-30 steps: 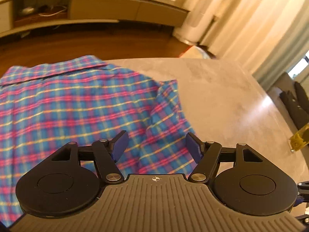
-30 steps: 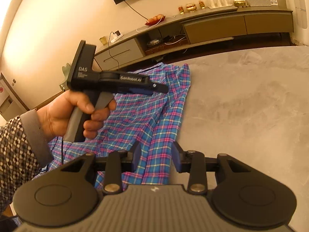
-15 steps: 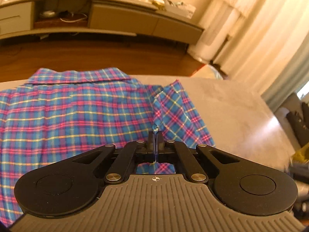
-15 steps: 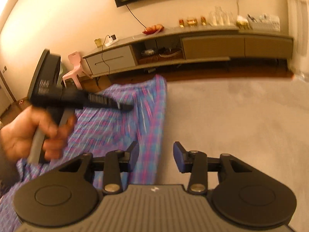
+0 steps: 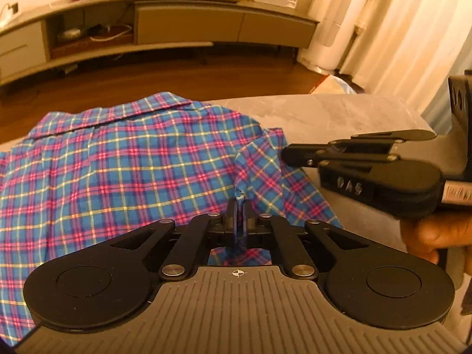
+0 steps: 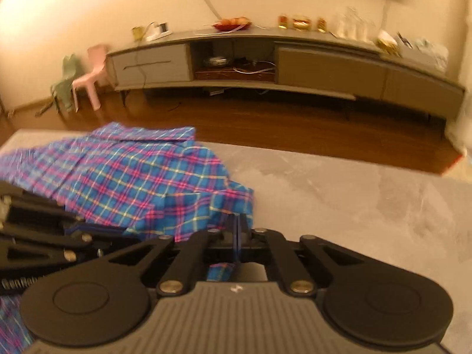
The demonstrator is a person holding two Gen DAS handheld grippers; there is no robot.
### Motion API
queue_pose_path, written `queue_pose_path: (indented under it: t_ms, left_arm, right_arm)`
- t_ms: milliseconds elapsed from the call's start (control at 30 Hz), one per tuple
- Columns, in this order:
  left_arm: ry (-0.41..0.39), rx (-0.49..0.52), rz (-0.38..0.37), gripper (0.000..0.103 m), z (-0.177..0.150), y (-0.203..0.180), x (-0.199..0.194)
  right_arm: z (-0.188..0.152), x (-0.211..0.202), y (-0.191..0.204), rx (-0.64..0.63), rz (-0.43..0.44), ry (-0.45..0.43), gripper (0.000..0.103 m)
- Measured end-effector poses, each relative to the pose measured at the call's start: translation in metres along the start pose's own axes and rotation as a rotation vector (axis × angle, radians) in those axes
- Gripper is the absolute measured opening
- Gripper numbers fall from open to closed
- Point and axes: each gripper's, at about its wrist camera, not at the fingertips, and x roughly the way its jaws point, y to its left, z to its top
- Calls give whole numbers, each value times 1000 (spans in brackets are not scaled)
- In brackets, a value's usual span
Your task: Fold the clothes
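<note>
A blue, pink and yellow plaid shirt [image 5: 124, 165] lies spread on the grey table [image 5: 348, 118], collar at the far edge. My left gripper [image 5: 239, 206] is shut on a raised pinch of the shirt's cloth near its right side. In the right wrist view the shirt [image 6: 141, 183] covers the left part of the table [image 6: 354, 200], and my right gripper [image 6: 237, 224] is shut on the shirt's right edge. The right gripper [image 5: 290, 155] also shows side-on in the left wrist view, held by a hand [image 5: 436, 233]. The left gripper's body [image 6: 44, 230] sits at the left in the right wrist view.
A long low TV cabinet [image 6: 295, 65] stands along the far wall beyond a strip of wooden floor [image 6: 265, 124]. A pink child's chair [image 6: 91, 76] stands at its left end. Curtains [image 5: 398, 29] hang at the right. Bare grey table surface extends to the right of the shirt.
My left gripper shut on the shirt cloth between the earlier frames and stays shut. My right gripper, open half a second ago, has moved in and shut on the shirt's right edge.
</note>
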Motion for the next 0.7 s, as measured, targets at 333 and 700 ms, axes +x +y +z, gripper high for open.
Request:
queue_pose_path:
  t_ms: [333,700]
  left_arm:
    - [19,21,-50,7,-60,-3,-55]
    - [14,89,12,7,-106,-19,-90]
  right_arm:
    - [-58,-62,14,5,164,61,9]
    - [-145,-198,110,-250,254,160,13]
